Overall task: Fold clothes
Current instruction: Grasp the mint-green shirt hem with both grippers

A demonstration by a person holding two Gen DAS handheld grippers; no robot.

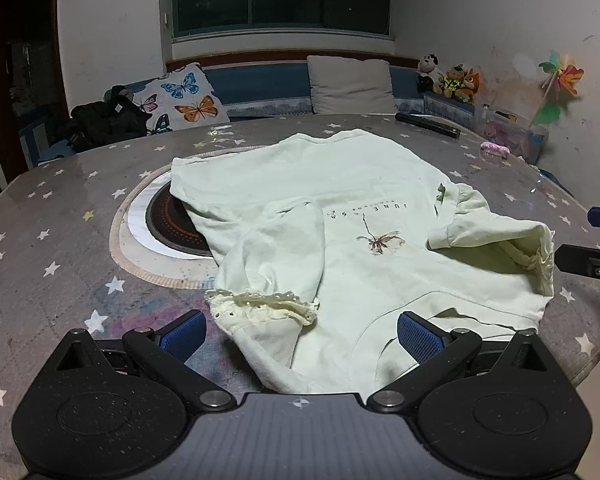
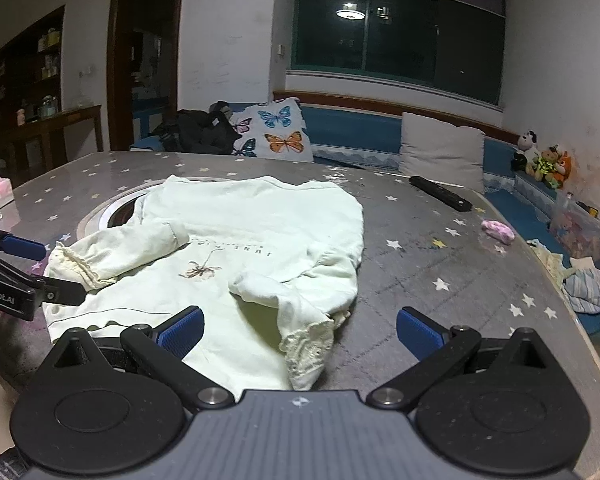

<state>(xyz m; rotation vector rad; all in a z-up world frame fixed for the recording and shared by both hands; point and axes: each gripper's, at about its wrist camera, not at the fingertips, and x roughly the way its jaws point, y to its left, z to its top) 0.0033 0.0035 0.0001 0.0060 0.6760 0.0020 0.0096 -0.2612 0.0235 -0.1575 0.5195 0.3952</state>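
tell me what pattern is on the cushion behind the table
Coloured butterflies, blue and orange, on a white cushion; the right wrist view shows it best.

The left black two-finger gripper with blue ribbed pads (image 1: 302,334) sits low with its jaws spread wide, gripping nothing. The right black two-finger gripper (same blue pads) (image 2: 300,330) is likewise wide apart and empty, beside its twin.

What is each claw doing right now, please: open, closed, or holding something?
Left claw: open, holding nothing, above the pale green top.
Right claw: open, holding nothing.
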